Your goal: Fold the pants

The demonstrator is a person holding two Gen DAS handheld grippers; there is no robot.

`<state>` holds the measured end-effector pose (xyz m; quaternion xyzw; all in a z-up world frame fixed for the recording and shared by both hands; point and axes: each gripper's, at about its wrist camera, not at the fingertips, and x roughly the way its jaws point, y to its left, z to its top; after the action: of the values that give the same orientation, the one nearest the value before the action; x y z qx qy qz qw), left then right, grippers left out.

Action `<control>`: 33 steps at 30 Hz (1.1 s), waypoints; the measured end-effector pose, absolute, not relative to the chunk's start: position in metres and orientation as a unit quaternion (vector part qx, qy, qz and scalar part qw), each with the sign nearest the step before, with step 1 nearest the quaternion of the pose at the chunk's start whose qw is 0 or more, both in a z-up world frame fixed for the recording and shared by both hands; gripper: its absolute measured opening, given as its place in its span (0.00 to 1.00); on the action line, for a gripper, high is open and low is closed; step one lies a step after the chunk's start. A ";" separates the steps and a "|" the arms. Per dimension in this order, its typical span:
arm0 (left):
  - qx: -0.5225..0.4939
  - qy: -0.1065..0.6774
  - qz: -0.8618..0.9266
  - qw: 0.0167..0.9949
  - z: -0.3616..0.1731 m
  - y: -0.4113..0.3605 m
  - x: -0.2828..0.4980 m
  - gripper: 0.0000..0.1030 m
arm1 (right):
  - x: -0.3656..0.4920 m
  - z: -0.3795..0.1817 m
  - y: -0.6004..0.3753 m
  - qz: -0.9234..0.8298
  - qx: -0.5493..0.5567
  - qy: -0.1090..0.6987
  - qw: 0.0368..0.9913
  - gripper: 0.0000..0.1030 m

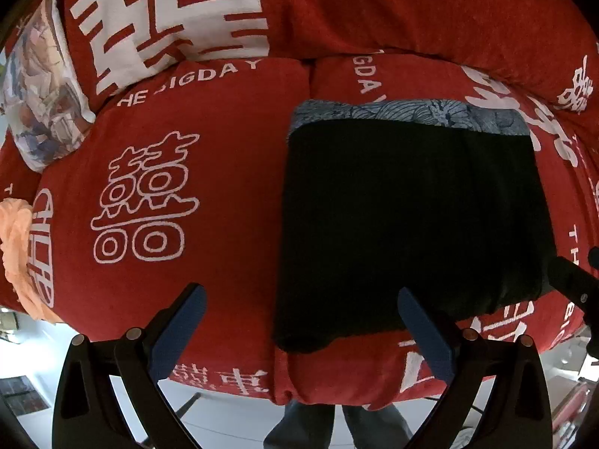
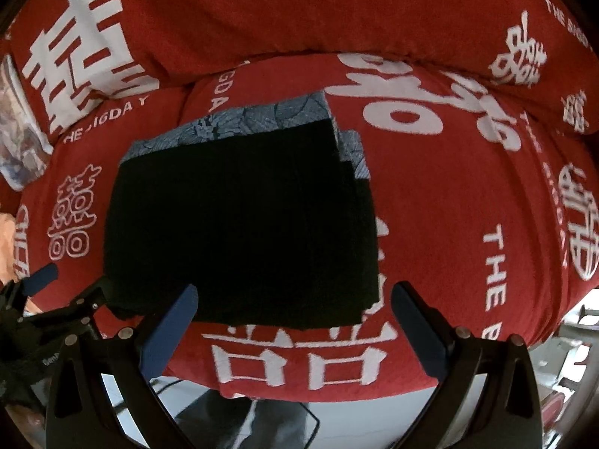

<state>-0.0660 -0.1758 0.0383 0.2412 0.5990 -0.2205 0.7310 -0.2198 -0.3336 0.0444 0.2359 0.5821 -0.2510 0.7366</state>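
Black pants [image 1: 408, 220] lying folded square on red sofa [image 1: 232, 172], likely finished; left gripper [image 1: 301, 331] and right gripper [image 2: 294, 331] fingers hovering released, grasping nothing

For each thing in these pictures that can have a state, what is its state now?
black pants: folded into a compact rectangle, lying flat on the sofa, not held.
blue patterned garment: folded, lying under the pants, its far edge showing.
left gripper: open, empty, above the sofa's front edge.
right gripper: open, empty, near the pants' front edge.
printed cushion: propped at the sofa's left end.
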 end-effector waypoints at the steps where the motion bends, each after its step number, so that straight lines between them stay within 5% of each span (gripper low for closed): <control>1: 0.243 0.598 -0.219 0.732 0.038 -0.177 -0.066 0.99 | -0.219 0.044 -0.335 -0.250 0.231 0.583 0.738 1.00; 33: 0.240 0.602 -0.209 0.732 0.029 -0.189 -0.063 0.99 | -0.206 0.029 -0.346 -0.227 0.223 0.598 0.736 1.00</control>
<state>-0.0628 -0.1887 0.0289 0.2397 0.6025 -0.2091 0.7320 -0.2062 -0.3458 0.0287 0.2234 0.5978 -0.2266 0.7358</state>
